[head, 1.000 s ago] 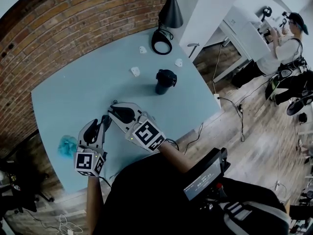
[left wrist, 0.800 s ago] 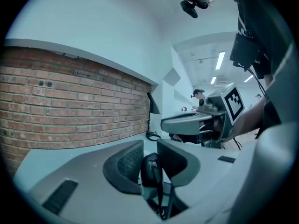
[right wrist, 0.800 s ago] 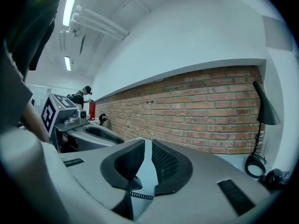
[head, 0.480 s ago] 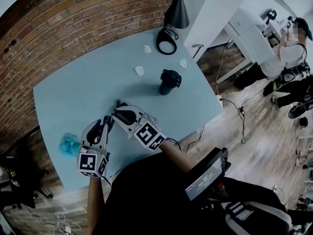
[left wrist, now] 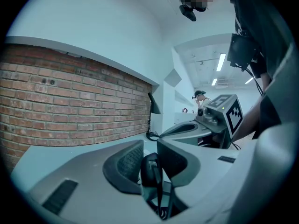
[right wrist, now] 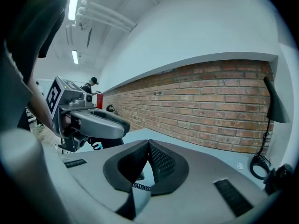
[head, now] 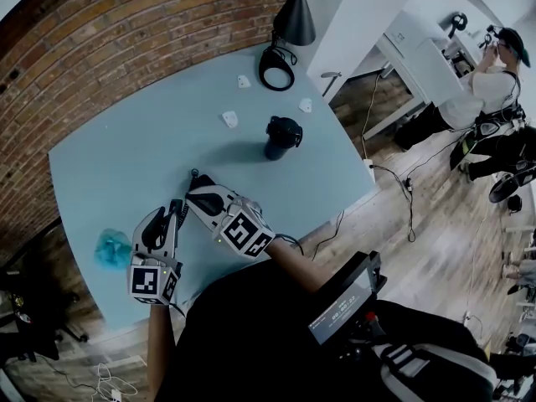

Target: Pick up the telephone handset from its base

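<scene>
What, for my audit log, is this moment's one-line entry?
left hand-held gripper: shut on handset | right hand-held gripper: shut

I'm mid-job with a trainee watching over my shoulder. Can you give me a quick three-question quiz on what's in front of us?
1. True or false: the jaws of the right gripper stand wide apart.
2. What sits between the jaws of the left gripper? A) a white mug B) a black handset with a cord C) nothing at all
3. Short answer: what kind of wall runs along the far side of the blue table?

Key: 1 false, their tips meet. 2 B. 3 a brick wall.
</scene>
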